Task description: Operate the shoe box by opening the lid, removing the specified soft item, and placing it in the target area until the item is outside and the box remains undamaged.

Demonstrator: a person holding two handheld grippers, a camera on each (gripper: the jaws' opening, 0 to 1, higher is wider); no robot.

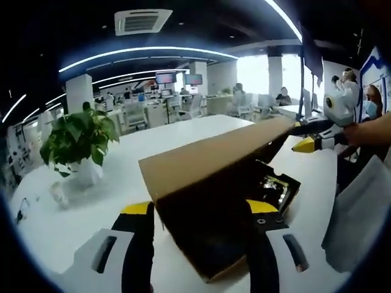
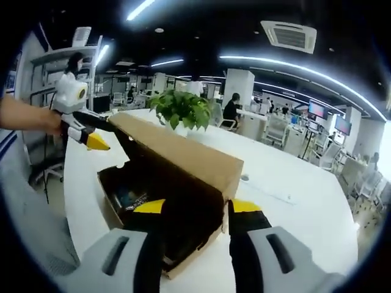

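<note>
- In the left gripper view, the left gripper (image 1: 198,210) has its two black, yellow-tipped jaws set wide apart, one on each side of the near end of the brown cardboard shoe box (image 1: 214,238); whether they press its walls I cannot tell.
- In the right gripper view, the right gripper (image 2: 192,210) likewise stands with its jaws spread to either side of the box's other end, at the end flap of the raised lid; contact is not clear.
- There is one shoe box. Its long axis runs from one gripper to the other, and it lies flat on the white table (image 1: 122,165), close to the table edge nearest the person.
- The plain brown cardboard lid (image 1: 208,155) is lifted and tilted up along one long side, so the dark interior is open on the side facing the person.
- Inside, one dark item with glossy highlights (image 1: 275,186) lies in the box; what it is I cannot tell.
- One green leafy plant in a white pot (image 1: 78,140) stands on the table beyond the box, well apart from it.
- Behind the table stretches an open office with desks, chairs and several seated people.
</note>
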